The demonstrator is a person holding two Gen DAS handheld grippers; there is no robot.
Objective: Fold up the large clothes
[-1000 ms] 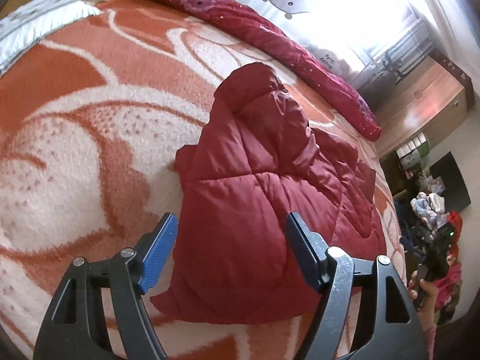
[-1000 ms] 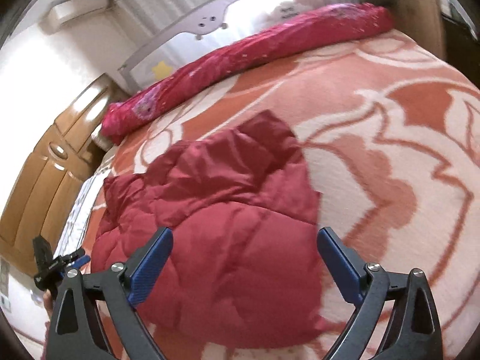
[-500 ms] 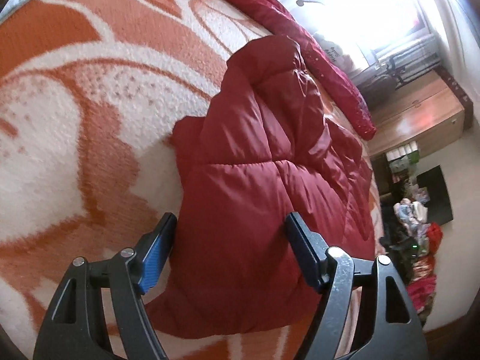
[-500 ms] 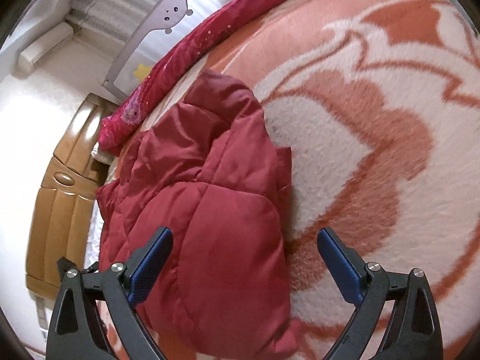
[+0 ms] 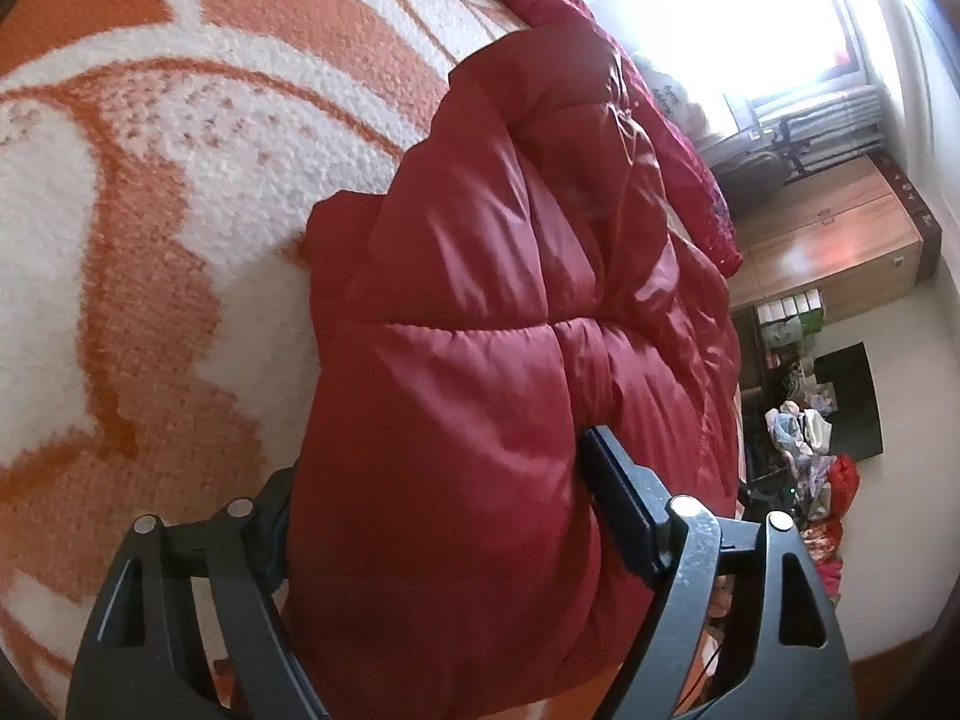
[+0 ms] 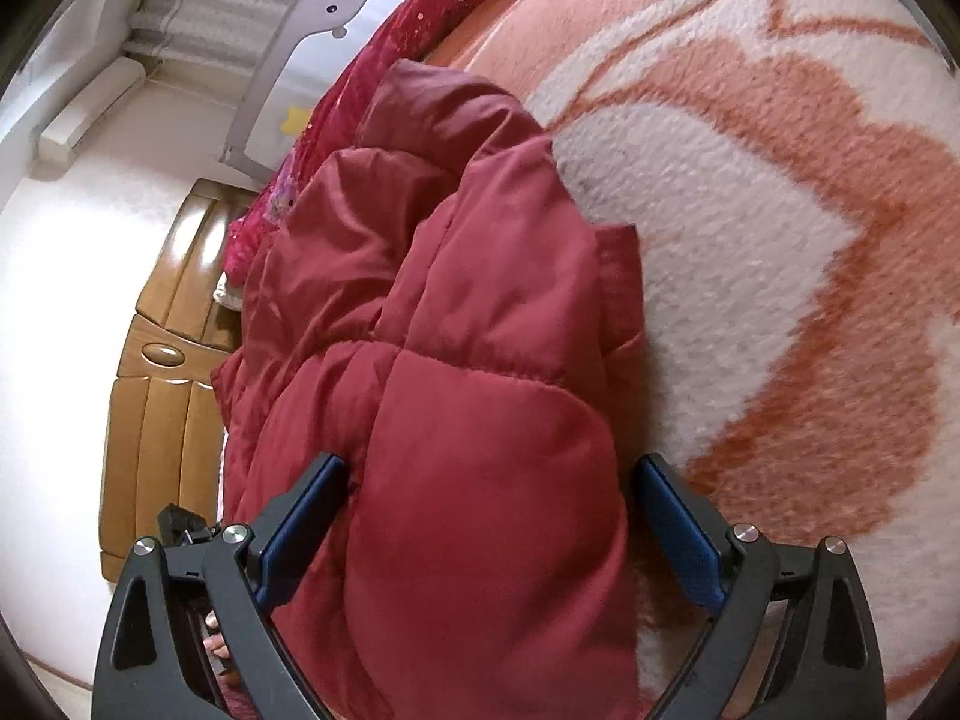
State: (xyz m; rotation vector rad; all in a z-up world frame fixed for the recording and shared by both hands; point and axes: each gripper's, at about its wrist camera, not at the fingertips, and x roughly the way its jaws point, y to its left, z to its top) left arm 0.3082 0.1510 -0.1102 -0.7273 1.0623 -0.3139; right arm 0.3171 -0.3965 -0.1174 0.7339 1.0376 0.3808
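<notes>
A: Where's the red padded jacket (image 5: pixel 480 360)?

B: On the bed (image 5: pixel 150 192), over its orange-and-white blanket, bunched near the edge closest to us so both ends are in reach.

A: And our left hand-held gripper (image 5: pixel 444 516)?

B: Tipped downward, jaws just opened wider, straddling the near hem; pads not visibly pinching, so released.

A: The right hand-held gripper (image 6: pixel 486 528)?

B: Same pose, angled down, spread around the jacket's other near corner, gripping nothing. We judge we're lining up a two-point grasp for folding
</notes>
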